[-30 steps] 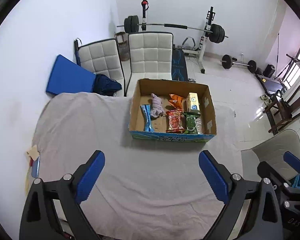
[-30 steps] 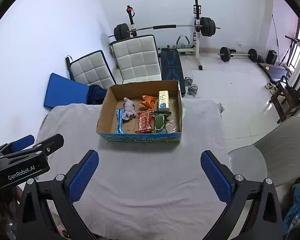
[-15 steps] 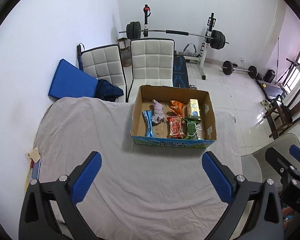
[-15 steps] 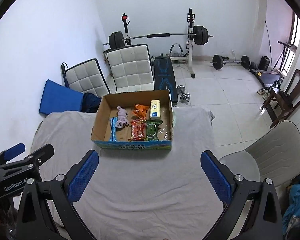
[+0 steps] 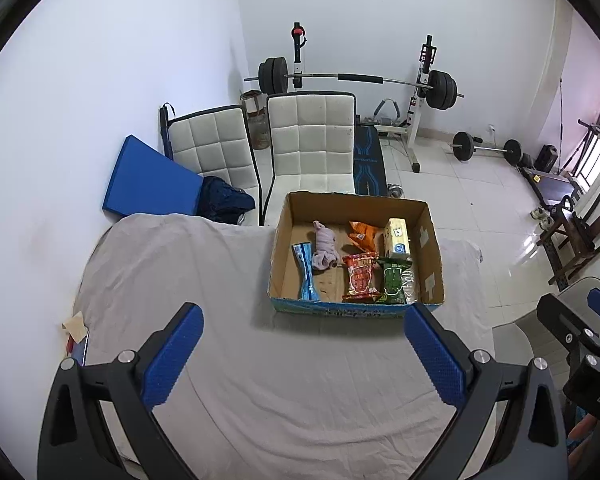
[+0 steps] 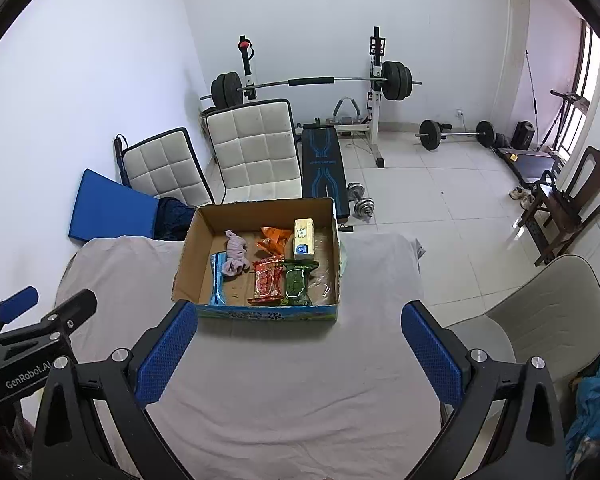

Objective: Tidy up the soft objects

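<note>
Left wrist view: the cardboard box sits on the grey-covered table, towards its far side.
Box contents: a rolled pale cloth, a blue packet, a red snack bag, a green snack bag, an orange bag and a yellow carton, lying side by side and partly overlapping.
Left gripper: jaws spread wide with nothing between them; over the last second they have been opening to that spread. It tilts steeply down over bare cloth, short of the box.
Right gripper: jaws also wide apart and empty, angled down likewise, near the box's front wall.
Risk, crowding: the bags touch one another, so a wide grab could likely pinch two at once.
Risk, box: it looks light; a finger catching the front wall may push it along the cloth.
Risk, grippers: they are held close together and could bump if both reach in.
</note>
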A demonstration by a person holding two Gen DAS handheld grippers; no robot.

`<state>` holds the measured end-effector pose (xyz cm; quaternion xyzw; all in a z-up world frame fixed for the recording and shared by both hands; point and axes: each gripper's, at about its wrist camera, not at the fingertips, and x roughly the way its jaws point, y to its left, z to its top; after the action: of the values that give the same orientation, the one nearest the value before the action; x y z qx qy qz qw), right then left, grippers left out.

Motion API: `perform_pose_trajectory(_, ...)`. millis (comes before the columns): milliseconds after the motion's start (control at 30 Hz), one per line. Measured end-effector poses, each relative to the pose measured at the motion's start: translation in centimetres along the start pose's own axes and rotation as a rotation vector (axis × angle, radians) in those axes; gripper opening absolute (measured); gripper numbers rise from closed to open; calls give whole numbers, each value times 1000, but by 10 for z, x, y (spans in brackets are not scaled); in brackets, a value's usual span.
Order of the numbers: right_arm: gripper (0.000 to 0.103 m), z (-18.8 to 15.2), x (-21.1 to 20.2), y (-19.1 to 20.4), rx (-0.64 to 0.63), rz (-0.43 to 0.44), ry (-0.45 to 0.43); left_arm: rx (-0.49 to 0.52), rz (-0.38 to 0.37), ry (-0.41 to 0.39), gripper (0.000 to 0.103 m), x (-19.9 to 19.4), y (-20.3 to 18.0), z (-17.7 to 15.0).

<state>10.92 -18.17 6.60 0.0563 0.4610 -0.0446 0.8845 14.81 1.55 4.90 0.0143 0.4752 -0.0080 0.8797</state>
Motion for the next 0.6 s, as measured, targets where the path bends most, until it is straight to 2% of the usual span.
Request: perform_pose_trajectory(600,103,8,7,0,-19,-4,-9,2,16,-5,103,3,-1,5)
